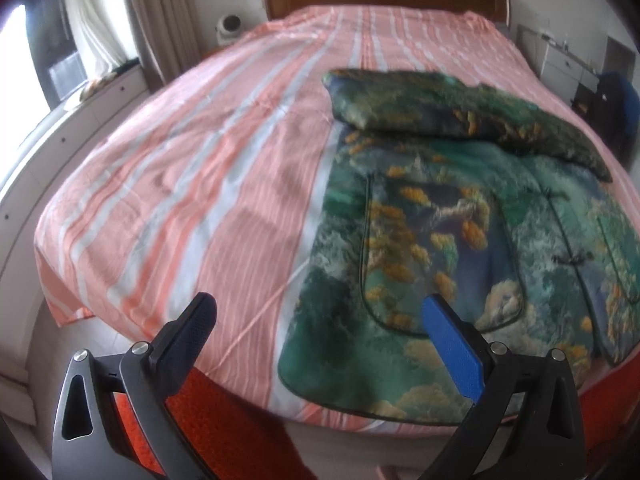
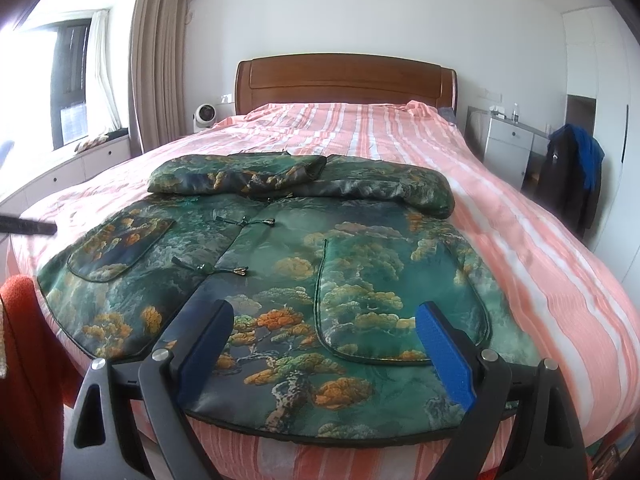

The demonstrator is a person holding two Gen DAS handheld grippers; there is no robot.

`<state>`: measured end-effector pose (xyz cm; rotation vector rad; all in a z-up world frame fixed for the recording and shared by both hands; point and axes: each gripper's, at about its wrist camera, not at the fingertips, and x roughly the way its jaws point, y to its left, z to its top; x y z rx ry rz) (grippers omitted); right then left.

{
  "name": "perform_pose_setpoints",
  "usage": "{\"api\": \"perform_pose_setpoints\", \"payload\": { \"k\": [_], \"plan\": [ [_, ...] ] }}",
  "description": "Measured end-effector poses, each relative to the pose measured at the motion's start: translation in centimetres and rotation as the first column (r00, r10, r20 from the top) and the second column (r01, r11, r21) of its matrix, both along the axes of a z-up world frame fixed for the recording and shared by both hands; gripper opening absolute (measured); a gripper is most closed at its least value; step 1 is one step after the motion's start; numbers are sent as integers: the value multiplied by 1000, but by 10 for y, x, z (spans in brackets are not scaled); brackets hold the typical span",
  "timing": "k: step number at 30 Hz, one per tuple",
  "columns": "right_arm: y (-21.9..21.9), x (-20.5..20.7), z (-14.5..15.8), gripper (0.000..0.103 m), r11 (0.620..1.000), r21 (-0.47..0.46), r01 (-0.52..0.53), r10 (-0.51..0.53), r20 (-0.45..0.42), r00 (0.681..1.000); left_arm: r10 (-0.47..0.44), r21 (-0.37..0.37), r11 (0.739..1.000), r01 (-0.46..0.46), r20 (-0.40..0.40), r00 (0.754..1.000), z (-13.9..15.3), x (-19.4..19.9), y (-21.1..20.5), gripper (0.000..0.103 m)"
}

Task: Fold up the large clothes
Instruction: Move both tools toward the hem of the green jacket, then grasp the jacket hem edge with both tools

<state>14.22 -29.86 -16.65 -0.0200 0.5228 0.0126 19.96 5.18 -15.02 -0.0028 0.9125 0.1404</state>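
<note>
A large green jacket (image 2: 280,256) with an orange tree print lies flat, front up, on the near part of the bed, its sleeves folded across the top. It also shows in the left wrist view (image 1: 460,240), on the right. My left gripper (image 1: 320,316) is open and empty, above the bed's near edge by the jacket's left hem. My right gripper (image 2: 324,320) is open and empty, above the jacket's near hem, over its right pocket. A dark tip at the left of the right wrist view is likely the left gripper's finger (image 2: 28,226).
The bed has a pink and white striped sheet (image 1: 208,168) and a wooden headboard (image 2: 344,80). A white cabinet (image 2: 508,148) and a chair with dark clothes (image 2: 572,176) stand to the right. A window bench (image 2: 80,160) runs along the left. Orange fabric (image 2: 24,360) hangs at near left.
</note>
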Motion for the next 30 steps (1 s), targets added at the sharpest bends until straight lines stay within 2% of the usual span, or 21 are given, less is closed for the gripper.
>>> {"api": "perform_pose_setpoints", "payload": {
  "k": [2,4,6,9,11,13,15,17,22,24,25,26,27,28,29,30],
  "plan": [
    [-11,1,1,92,999,40,25,-24,-7,1000,9,-16,1000,-9,-7,1000,-3,1,5,102],
    [-31,2,3,92,991,108,80,-77,-28,997,13,-62,998,-14,-11,1000,-3,2,15,102],
    [-55,0,9,92,976,165,143,-139,-38,990,1,-155,988,-6,-34,999,-7,7,32,102],
    [-107,-6,24,92,928,265,261,-256,-55,965,-32,-268,964,5,-97,995,-20,18,52,102],
    [-141,-4,29,92,905,312,288,-268,-105,958,-81,-331,943,29,-146,986,-33,27,59,102],
    [-167,3,29,92,902,314,297,-245,-194,950,-144,-357,932,67,-191,971,-47,35,57,102],
    [-186,13,18,92,908,323,267,-165,-310,936,-164,-343,936,82,-216,963,-58,39,51,102],
    [-197,20,5,92,908,346,236,-91,-386,918,-184,-332,937,107,-210,960,-61,39,42,102],
    [-197,37,-28,91,892,422,163,69,-483,873,-253,-337,923,183,-177,951,-60,30,20,100],
    [-193,43,-35,89,885,443,144,105,-491,865,-270,-335,922,194,-197,942,-62,26,14,87],
    [-190,48,-38,86,879,456,137,125,-499,858,-279,-344,918,197,-206,938,-62,25,13,75],
    [-186,53,-41,79,879,458,134,132,-504,853,-282,-345,917,197,-214,935,-62,24,11,60],
    [-182,56,-42,65,879,459,127,145,-512,847,-281,-332,922,198,-225,933,-61,22,10,49],
    [-179,58,-43,54,879,462,120,157,-517,842,-277,-319,927,197,-229,933,-60,22,9,25],
    [-176,59,-42,34,882,455,118,162,-529,833,-273,-320,927,194,-224,936,-58,20,10,18],
    [-173,58,-40,21,890,439,119,156,-541,827,-271,-336,923,190,-215,938,-55,16,12,16]
  ]
}}
